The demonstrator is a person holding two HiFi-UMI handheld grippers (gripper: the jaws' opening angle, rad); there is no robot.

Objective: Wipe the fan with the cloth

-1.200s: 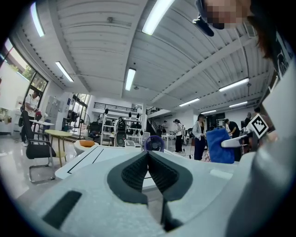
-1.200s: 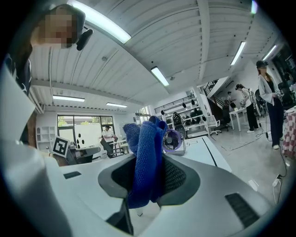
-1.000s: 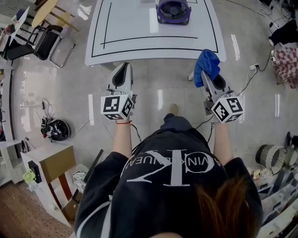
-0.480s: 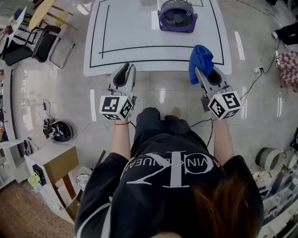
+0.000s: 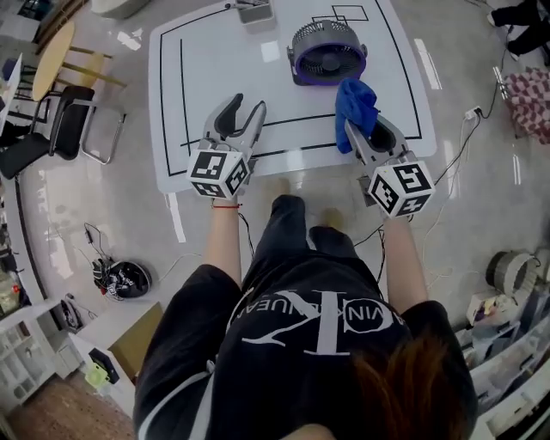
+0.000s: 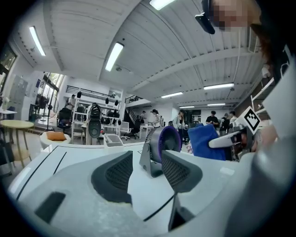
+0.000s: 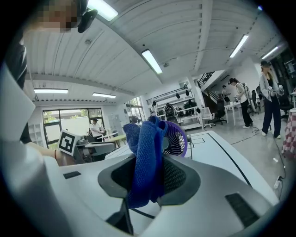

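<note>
1. Left gripper view: the left gripper (image 6: 148, 163) has its jaws partly apart, having just been opening. Nothing sits between the dark ribbed pads (image 6: 119, 172). The fan (image 6: 162, 142) shows in the gap beyond them, clear of both pads.
2. Right gripper view: the right gripper (image 7: 149, 178) has its jaws closed on the blue cloth (image 7: 145, 146). The cloth is pinched between the pads, bunches upright above them, and a short tail hangs below.
3. Head view, left gripper (image 5: 247, 105): it hovers over the near part of the white table (image 5: 185, 112), above the black lines marked on it, empty and touching nothing that can be seen.
4. Head view, right gripper (image 5: 363, 129): it is at the table's near side, on the person's right, with the cloth (image 5: 354, 101) standing up from the jaw tips.
5. Fan (image 5: 326, 53): grey body with a purple ring and a round grille. It stands on the far half of the table, inside the lined rectangle. From the right gripper view the fan (image 7: 178, 138) is partly covered by the cloth.
6. Cloth and fan: the cloth (image 6: 203, 141) is near the fan's right side, with a narrow gap visible between them.
7. Small grey box (image 5: 251, 10): it stands at the table's far edge; its contents cannot be made out.
</note>
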